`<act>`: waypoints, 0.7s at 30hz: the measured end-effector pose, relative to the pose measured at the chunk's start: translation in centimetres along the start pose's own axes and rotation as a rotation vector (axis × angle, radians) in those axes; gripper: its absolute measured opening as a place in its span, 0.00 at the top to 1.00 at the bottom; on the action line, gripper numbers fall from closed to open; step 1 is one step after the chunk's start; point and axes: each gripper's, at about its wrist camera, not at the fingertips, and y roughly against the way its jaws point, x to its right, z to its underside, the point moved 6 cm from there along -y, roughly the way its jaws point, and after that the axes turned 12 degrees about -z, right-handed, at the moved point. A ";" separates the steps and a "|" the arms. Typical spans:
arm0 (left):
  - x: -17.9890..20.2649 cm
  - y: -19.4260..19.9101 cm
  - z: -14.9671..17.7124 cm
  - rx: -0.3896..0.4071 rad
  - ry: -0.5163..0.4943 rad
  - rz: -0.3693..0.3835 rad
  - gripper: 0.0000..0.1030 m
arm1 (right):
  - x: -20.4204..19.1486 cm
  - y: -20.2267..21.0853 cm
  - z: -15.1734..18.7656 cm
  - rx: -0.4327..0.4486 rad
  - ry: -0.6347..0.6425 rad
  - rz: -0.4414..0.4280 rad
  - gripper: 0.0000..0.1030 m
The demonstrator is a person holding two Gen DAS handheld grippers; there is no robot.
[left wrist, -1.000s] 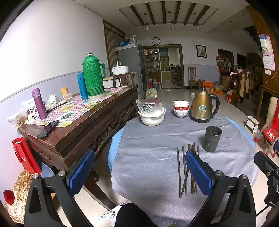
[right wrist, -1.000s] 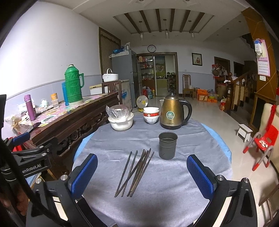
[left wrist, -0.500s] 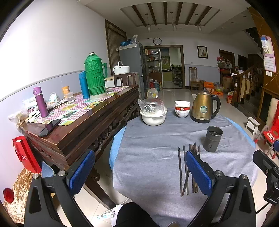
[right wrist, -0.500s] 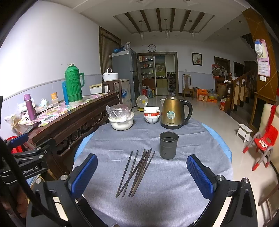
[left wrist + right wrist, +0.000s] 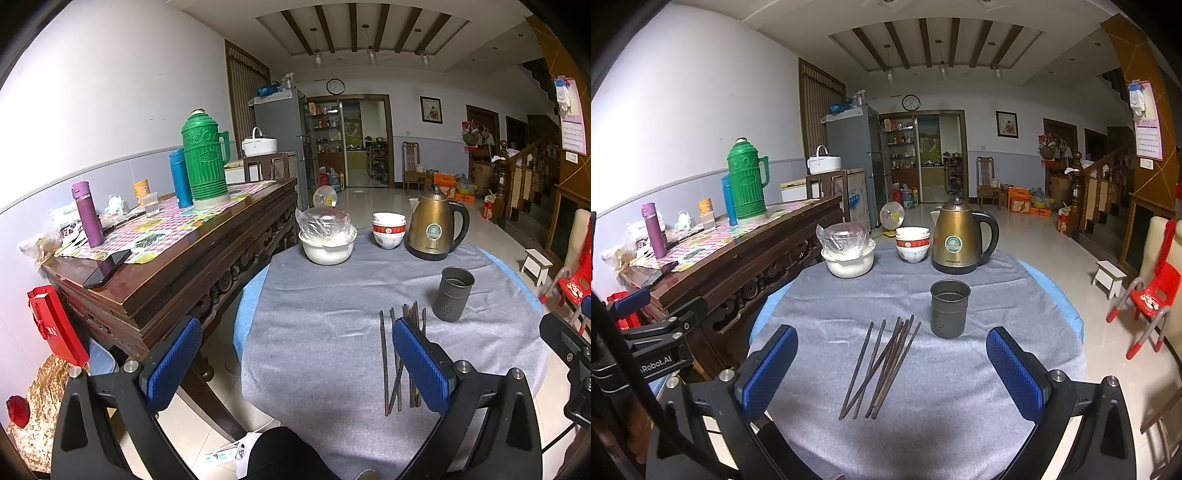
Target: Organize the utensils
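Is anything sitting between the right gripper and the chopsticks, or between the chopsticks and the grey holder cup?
Nothing visible does. The right gripper is open above the bundle of dark wooden chopsticks, with only bare grey tablecloth below. The grey perforated metal cup stands just beyond them, upright, with no object between.

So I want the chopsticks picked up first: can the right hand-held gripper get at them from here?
Probably yes. The right hand-held gripper is open, the chopsticks lie loose on the cloth between its fingers' line, and nothing covers them; the holder cup stands aside.
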 end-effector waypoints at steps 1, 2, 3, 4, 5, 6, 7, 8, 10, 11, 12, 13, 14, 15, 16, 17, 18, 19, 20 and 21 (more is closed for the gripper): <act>0.0 0.0 0.0 0.000 0.000 0.000 0.00 | 0.0 0.0 -0.1 0.000 -0.004 -0.001 0.00; 0.0 0.0 0.0 0.000 0.000 0.000 0.00 | -0.1 0.0 -0.1 -0.004 -0.007 -0.002 0.00; 0.0 0.0 0.0 0.000 0.001 0.002 0.00 | -0.1 0.0 -0.1 -0.005 -0.005 -0.001 0.00; 0.0 0.0 0.0 0.000 0.001 0.000 0.00 | -0.1 -0.1 -0.1 -0.006 -0.004 0.000 0.00; 0.0 0.0 0.0 0.001 0.001 -0.001 0.00 | 0.0 0.0 0.0 -0.008 -0.005 -0.002 0.00; 0.0 0.0 0.0 0.000 0.001 0.000 0.00 | 0.0 0.0 0.0 -0.010 -0.006 -0.003 0.00; 0.0 0.0 0.0 -0.001 0.000 0.002 0.00 | -0.1 0.0 -0.1 -0.006 -0.006 -0.003 0.00; 0.0 0.0 0.0 0.000 0.000 0.001 0.00 | -0.1 0.0 0.0 -0.008 -0.006 -0.003 0.00; -0.1 0.0 0.0 0.000 -0.001 0.001 0.00 | -0.1 -0.1 -0.1 -0.010 -0.007 -0.005 0.00; 0.0 0.0 0.0 -0.001 0.000 0.001 0.00 | -0.2 -0.1 -0.1 -0.001 -0.005 -0.006 0.00; -0.1 0.0 0.0 -0.002 0.000 0.000 0.00 | -0.3 -0.2 -0.2 0.011 -0.002 -0.007 0.00; 0.0 0.0 0.0 -0.001 0.001 0.001 0.00 | -0.3 -0.2 -0.2 0.014 -0.001 -0.007 0.00; -0.1 0.0 0.0 -0.002 0.000 0.001 0.00 | -0.3 -0.2 -0.2 0.020 0.001 -0.007 0.00; -0.1 0.0 0.0 -0.002 -0.001 0.000 0.00 | -0.3 -0.2 -0.2 0.022 0.002 -0.007 0.00; -0.1 0.0 0.0 -0.001 -0.001 -0.001 0.00 | -0.3 -0.2 -0.2 0.022 0.001 -0.007 0.00; -0.2 -0.1 0.1 -0.001 -0.001 0.000 0.00 | -0.3 -0.2 -0.2 0.023 0.002 -0.007 0.00; -0.2 -0.1 0.1 -0.002 0.000 0.001 0.00 | -0.3 -0.2 -0.2 0.021 0.002 -0.007 0.00; -0.2 -0.1 0.1 -0.001 -0.002 0.000 0.00 | -0.3 -0.3 -0.2 0.021 0.002 -0.006 0.00; -0.2 -0.1 0.1 -0.001 -0.003 0.000 0.00 | -0.3 -0.2 -0.2 0.019 0.001 -0.008 0.00; -0.2 -0.1 0.1 -0.002 -0.002 0.000 0.00 | -0.3 -0.2 -0.2 0.018 0.000 -0.009 0.00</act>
